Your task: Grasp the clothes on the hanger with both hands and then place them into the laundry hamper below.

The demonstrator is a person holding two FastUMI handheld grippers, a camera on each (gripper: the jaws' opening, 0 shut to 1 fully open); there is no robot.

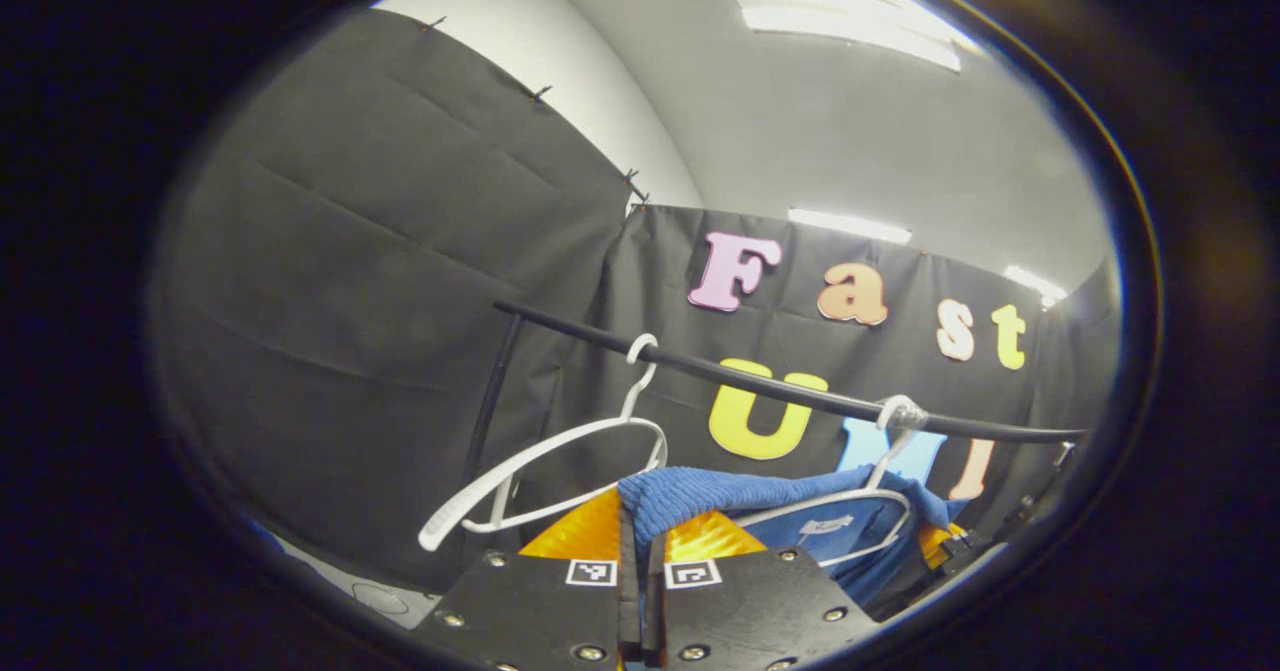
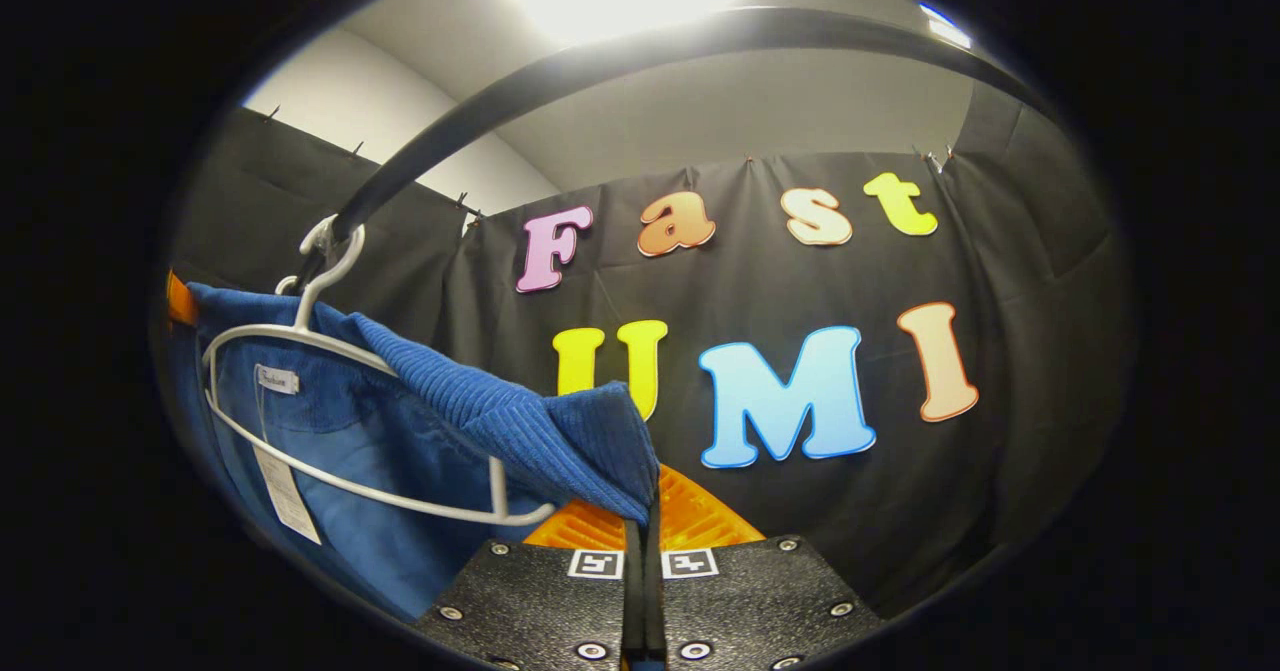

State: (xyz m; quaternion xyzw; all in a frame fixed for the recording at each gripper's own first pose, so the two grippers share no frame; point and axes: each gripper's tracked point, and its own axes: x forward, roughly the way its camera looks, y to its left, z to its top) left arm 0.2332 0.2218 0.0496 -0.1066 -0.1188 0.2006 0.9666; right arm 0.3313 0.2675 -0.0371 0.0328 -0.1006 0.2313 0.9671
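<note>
Your carrier here is the black rail [image 1: 800, 391], running across the booth and sloping down to the right in the left gripper view. Two white hangers hook over it: an empty hanger [image 1: 560, 461] and, further along, a second hanger [image 1: 850, 506] with the blue garment [image 1: 720, 496] draped on it

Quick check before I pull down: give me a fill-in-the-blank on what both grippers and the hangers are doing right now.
1. The left gripper is shut on the ribbed ____ garment.
2. The right gripper pinches the same garment's ____.
3. The white plastic hanger carrying the garment hangs from the black ____.
4. The second white hanger, beside it, is ____.

Missing: blue; edge; rail; empty
</note>
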